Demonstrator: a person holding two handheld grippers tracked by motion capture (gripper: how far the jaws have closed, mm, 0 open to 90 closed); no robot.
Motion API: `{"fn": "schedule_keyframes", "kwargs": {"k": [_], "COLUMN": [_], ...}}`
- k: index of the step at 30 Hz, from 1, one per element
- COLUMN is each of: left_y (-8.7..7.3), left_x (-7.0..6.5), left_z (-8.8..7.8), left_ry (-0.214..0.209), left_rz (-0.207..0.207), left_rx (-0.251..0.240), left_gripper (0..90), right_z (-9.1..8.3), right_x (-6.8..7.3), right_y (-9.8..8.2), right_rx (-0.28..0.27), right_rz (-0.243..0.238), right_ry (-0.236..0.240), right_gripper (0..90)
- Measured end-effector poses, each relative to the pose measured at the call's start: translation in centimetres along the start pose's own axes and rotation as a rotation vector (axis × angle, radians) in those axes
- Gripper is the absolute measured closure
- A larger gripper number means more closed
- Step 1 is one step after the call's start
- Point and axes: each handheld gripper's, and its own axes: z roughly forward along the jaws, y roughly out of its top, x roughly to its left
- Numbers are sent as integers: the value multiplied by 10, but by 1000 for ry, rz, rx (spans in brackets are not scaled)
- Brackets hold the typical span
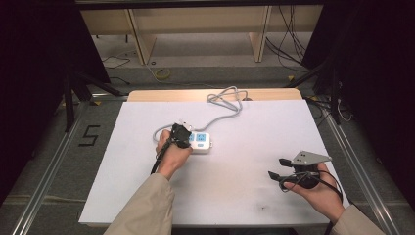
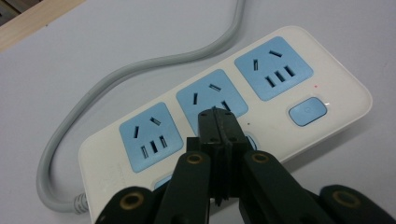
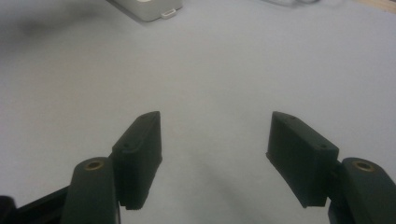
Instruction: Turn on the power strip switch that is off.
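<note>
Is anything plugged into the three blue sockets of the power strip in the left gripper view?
No: all three sockets of the power strip show bare slots, and the shut left gripper hovers over the middle one.

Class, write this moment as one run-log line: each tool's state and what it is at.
left tool: shut, tips over power strip by a blue switch | right tool: open, empty, above white table | strip cable: trails away
</note>
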Motion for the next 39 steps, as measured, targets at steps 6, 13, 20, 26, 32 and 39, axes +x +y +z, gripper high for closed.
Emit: {"fn": "schedule_keyframes", "kwargs": {"k": [6,13,20,26,32,39], "left_y": [-1,2,3,3,3,2], "left_x": [5,-2,-4,-3,1,1], "left_z": [1,3,3,2,-3,-3], "left_ry": [-42,-80,-72,-79,-54,-85], "left_rz": [-40,-46,-40,-48,-45,-61], "left_rx": [-22,-43,-38,-31,-7,-7], "left_gripper": [900,900,900,900,900,900], "right_z": [3,2,1,-1,-2,0], "right_x": [0,-2,-1,-2,-3,-1], "right_y": [0,0,-1,-2,-2,-1], "right_rx": [4,5,1,1,-3,1], "right_rz": [0,2,3,8,10,5], "right_ry": [7,7,4,1,-2,5], "right_gripper": [355,356,356,357,357,357]}}
